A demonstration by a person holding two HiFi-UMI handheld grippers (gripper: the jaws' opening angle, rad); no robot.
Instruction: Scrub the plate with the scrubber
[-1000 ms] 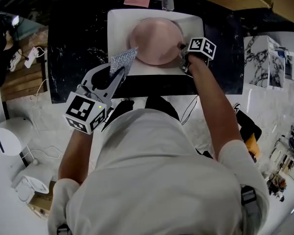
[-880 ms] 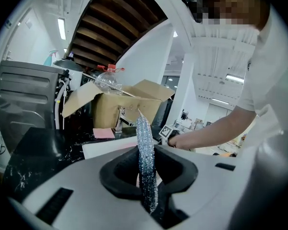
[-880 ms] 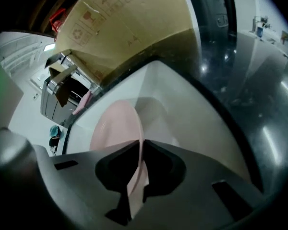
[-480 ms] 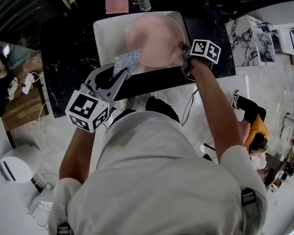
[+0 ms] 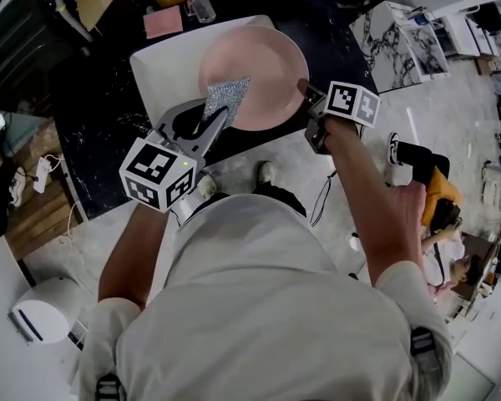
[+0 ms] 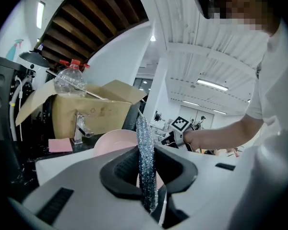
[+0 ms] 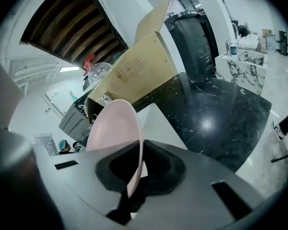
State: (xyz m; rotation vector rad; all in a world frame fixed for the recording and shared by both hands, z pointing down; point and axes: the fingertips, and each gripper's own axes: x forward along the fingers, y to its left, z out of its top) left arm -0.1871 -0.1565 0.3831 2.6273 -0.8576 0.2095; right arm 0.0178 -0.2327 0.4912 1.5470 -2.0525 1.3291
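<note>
A pink plate (image 5: 259,72) is held up over the white sink basin (image 5: 163,61), tilted toward me. My right gripper (image 5: 311,98) is shut on the plate's right rim; in the right gripper view the plate (image 7: 116,128) stands edge-on between the jaws. My left gripper (image 5: 213,117) is shut on a silvery glitter scrubber (image 5: 226,96), whose tip lies over the plate's left part. In the left gripper view the scrubber (image 6: 146,162) stands upright between the jaws, with the plate (image 6: 116,143) behind it.
The basin sits in a black marble counter (image 5: 100,132). A pink cloth (image 5: 163,22), a faucet (image 6: 79,128) and a clear bottle (image 5: 200,5) are at the counter's back edge, with a cardboard box (image 6: 93,111) behind. A white marble block (image 5: 398,40) stands at right.
The plate has been lifted and pulled toward the counter's near edge by the right gripper. The scrubber in the left gripper has moved from beside the plate onto its left part.
</note>
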